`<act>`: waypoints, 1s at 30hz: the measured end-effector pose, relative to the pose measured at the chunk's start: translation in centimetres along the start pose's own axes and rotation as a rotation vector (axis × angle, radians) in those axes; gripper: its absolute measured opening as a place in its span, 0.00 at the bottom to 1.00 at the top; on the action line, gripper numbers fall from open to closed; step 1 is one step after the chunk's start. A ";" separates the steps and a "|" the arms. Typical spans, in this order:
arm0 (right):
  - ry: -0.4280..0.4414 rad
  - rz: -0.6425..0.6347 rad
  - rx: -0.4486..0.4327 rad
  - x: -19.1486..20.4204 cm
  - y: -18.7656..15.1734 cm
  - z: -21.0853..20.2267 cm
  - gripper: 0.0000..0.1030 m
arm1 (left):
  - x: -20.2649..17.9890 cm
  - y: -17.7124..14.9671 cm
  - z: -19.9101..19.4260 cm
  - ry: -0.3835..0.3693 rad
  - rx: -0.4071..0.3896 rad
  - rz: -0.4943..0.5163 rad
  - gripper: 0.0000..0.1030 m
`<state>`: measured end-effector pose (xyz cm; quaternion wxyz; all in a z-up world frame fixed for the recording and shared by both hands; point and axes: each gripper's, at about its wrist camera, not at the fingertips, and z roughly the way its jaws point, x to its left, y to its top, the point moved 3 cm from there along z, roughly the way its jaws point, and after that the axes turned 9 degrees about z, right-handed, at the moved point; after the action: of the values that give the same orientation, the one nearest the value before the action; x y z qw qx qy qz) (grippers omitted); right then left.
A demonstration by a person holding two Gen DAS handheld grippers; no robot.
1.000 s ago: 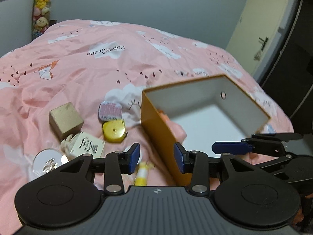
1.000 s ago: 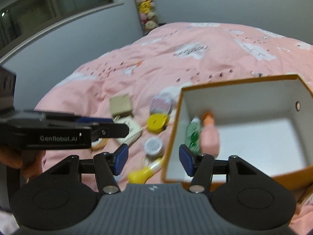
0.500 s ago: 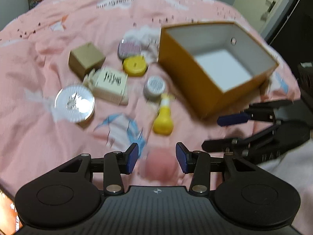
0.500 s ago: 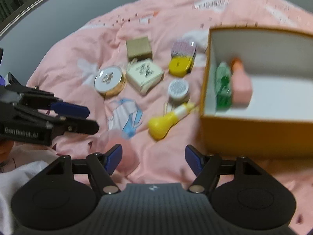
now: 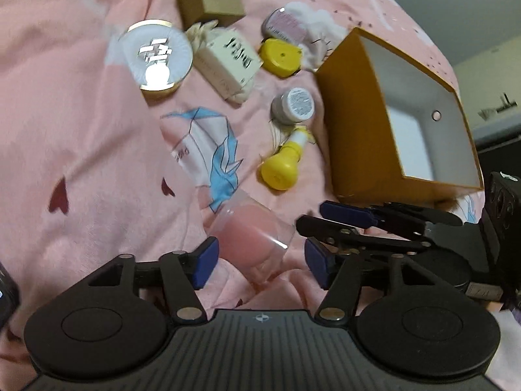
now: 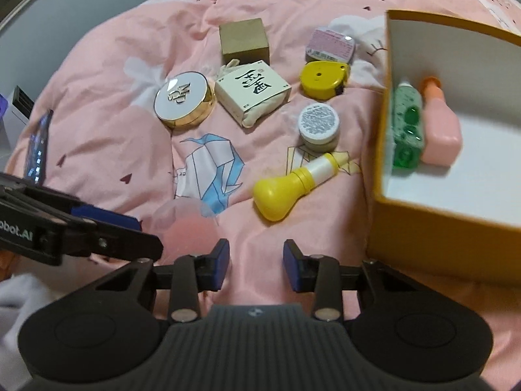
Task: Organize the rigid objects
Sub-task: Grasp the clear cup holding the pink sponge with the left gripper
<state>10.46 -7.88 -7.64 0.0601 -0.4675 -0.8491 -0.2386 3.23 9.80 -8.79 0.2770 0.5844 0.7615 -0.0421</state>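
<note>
A clear pink tub (image 5: 250, 233) lies on the pink bedspread between the fingers of my left gripper (image 5: 260, 264). Its jaws are opening and the pads stand off the tub. My right gripper (image 6: 256, 268) hangs over bare bedspread just right of the tub (image 6: 192, 228); its jaws are closing with nothing between them. The orange box (image 6: 423, 231) at the right holds a green bottle (image 6: 405, 127) and a pink bottle (image 6: 439, 130). A yellow bulb-shaped bottle (image 6: 286, 189) and a small round jar (image 6: 319, 125) lie beside the box.
Further back lie a yellow tape measure (image 6: 322, 79), a pink tin (image 6: 330, 45), a cream box with black lettering (image 6: 252, 91), a white-and-gold compact (image 6: 185, 99) and a brown cube box (image 6: 244, 40). A dark phone (image 6: 39, 146) lies at the bed's left edge.
Both grippers sank toward the bed and tipped downward. The left jaws widened around the pink tub. The right jaws widened, then narrowed.
</note>
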 end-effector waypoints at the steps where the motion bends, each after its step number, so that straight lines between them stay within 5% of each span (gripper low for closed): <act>1: 0.000 -0.003 0.006 0.1 0.1 0.4 0.34 | -0.1 0.1 0.1 -0.005 -0.003 -0.017 0.79; 11: 0.027 0.028 0.037 -0.2 -0.1 2.2 0.28 | 1.2 0.7 1.5 0.029 -0.045 -0.205 0.85; 23: 0.051 0.033 0.054 -0.2 -0.5 2.6 0.27 | 0.1 1.3 5.0 0.155 0.032 -0.152 0.84; 26: 0.067 0.039 0.062 -0.2 -0.6 2.8 0.27 | -0.2 1.4 6.3 0.140 0.061 -0.131 0.81; 30: 0.078 0.043 0.070 -0.2 -0.7 2.9 0.28 | 0.0 1.2 6.6 0.100 0.050 -0.140 0.53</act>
<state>10.31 -7.01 -10.53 0.1147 -0.4737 -0.8435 -0.2257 6.81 7.64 -14.00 0.2205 0.5377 0.8122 -0.0510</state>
